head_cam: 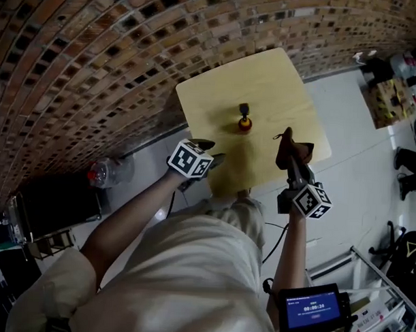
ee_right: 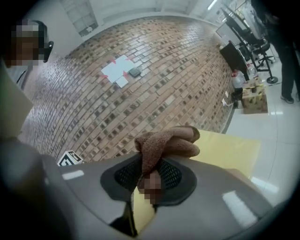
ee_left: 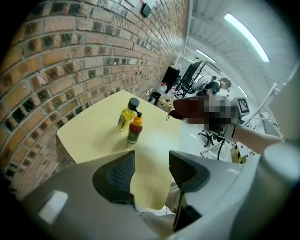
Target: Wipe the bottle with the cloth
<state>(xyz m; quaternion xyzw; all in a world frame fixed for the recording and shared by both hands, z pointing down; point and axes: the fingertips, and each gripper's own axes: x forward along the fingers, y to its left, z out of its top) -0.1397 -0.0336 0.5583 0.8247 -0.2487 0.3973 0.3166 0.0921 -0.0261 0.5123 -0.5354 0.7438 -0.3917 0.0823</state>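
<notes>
Small upright bottle point(ee_left: 134, 130), orange cap, reddish contents, at the middle of the yellow table point(head_cam: 279, 83), a yellow bottle point(ee_left: 125, 116) just behind it, bare tabletop around; over the table's near edge the left gripper point(head_cam: 210, 152) tilts down, jaws apart and empty, while the right gripper point(head_cam: 291, 158) clamps a brown cloth point(ee_right: 164, 143).

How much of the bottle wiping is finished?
Done: the brown cloth is picked up, pinched in the right tongs. Right now it is held in the air, away from the orange bottle and the yellow bottle, which stand on the table. The left tongs are open and empty. Left to do: hold a bottle and wipe it. No wiping seems to have begun.
</notes>
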